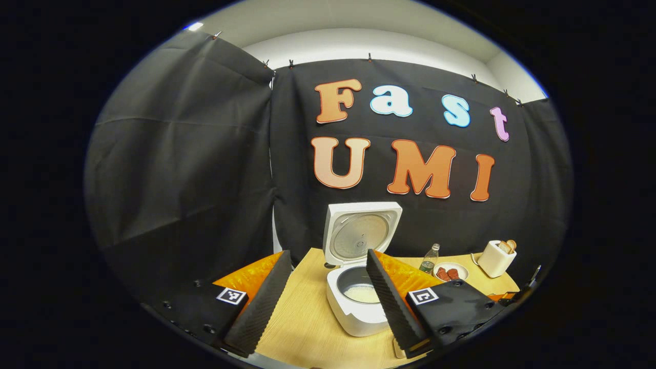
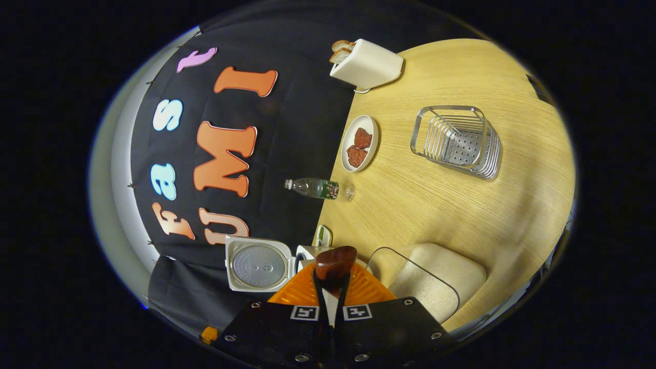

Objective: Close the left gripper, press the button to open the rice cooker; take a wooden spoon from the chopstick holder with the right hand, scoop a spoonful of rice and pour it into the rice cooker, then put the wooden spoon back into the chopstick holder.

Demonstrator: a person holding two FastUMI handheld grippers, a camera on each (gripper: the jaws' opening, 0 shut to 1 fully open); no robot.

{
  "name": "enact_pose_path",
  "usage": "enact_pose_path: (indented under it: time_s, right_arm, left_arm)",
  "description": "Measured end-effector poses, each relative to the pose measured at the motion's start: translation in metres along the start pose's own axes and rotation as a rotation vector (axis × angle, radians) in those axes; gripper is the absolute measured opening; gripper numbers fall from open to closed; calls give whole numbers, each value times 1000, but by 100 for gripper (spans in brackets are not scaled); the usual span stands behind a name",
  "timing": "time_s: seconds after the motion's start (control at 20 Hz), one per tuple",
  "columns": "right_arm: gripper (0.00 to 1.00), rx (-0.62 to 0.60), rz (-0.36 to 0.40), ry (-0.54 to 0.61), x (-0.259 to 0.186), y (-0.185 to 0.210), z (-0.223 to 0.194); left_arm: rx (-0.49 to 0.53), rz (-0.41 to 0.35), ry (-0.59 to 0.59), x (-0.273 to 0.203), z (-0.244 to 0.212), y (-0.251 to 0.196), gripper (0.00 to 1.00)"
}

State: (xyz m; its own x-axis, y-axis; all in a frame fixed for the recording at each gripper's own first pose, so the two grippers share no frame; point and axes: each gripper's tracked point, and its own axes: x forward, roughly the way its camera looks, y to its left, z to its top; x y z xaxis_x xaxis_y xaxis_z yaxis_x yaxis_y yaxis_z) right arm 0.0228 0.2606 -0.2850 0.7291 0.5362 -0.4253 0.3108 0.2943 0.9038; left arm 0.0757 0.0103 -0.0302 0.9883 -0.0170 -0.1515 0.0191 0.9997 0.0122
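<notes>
The white rice cooker (image 1: 359, 307) stands on the wooden table with its lid (image 1: 361, 233) up, and white rice lies in its pot. My left gripper (image 1: 327, 254) is open, its fingers on either side of the cooker and apart from it. My right gripper (image 2: 333, 284) is shut on the wooden spoon (image 2: 335, 261), whose dark rounded bowl sticks out just past the fingertips, close to the open cooker (image 2: 259, 266). Whether the spoon carries rice is hidden. The right gripper view is rolled sideways. The wire chopstick holder (image 2: 456, 141) stands farther off on the table.
A clear tub of rice (image 2: 435, 279) sits beside my right gripper. A plate with reddish pieces (image 2: 359, 143), a lying-looking bottle (image 2: 312, 187) and a white toaster with bread (image 2: 366, 64) line the table's back edge by the black cloth wall.
</notes>
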Motion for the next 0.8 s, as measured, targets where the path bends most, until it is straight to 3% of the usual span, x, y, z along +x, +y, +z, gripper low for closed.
enact_pose_path:
  time_s: [0.3,0.8]
  right_arm:
    - [3,105,82,28,-5,42,6]
    - [3,113,181,53,34,122,6]
  left_arm:
    - [-8,4,-15,13,4,4,100]
    - [-10,-9,-14,33,3,4,100]
